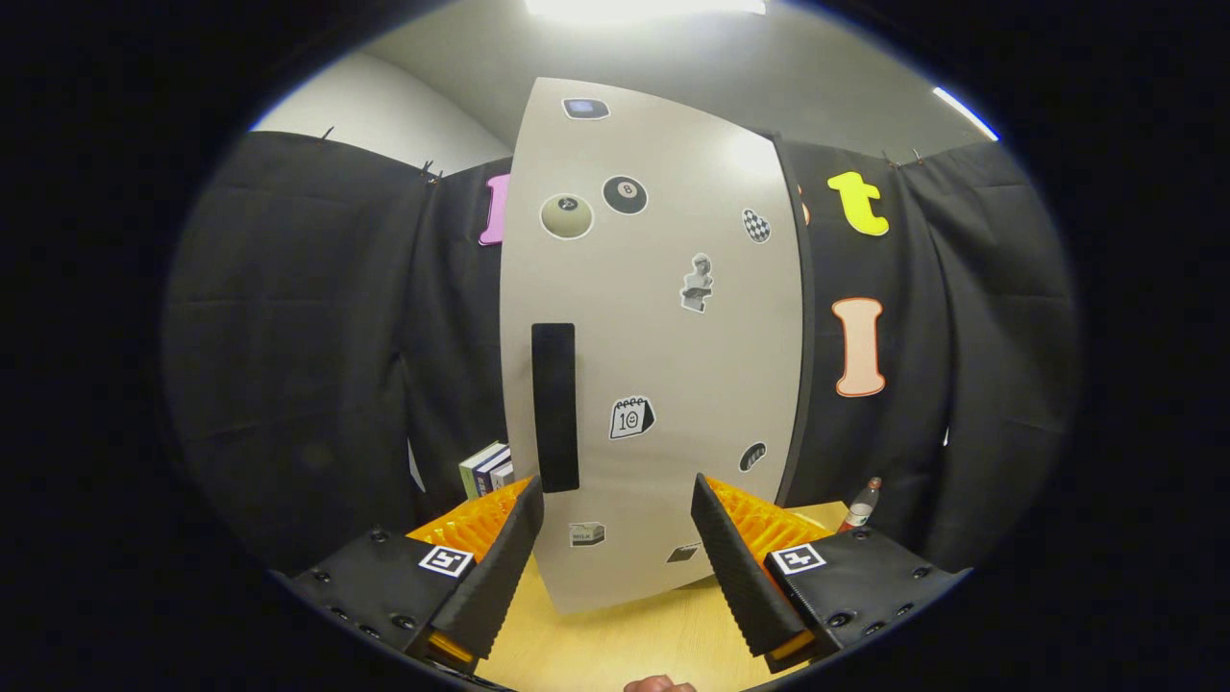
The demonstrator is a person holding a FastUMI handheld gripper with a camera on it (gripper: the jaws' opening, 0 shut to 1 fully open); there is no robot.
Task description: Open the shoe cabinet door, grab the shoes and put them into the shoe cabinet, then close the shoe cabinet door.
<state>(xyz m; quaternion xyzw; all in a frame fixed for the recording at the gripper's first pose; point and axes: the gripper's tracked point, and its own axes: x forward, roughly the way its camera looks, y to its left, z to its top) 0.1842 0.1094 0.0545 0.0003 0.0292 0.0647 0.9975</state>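
The cabinet (663, 336) is standing upright on the wooden table, just ahead of the fingers and facing them. Its door (673, 384) is sitting shut, a pale grey panel covering the whole front. A tall dark handle (554, 407) is running vertically near the door's left edge, its lower end reaching down close to the left fingertip. Small stickers are dotting the door: two billiard balls near the top, a bust figure in the middle, a calendar and a milk carton lower down.

gripper (617, 500): jaws apart, empty | shoe cabinet door (663, 336): closed, just ahead | handle (555, 406): near left jaw
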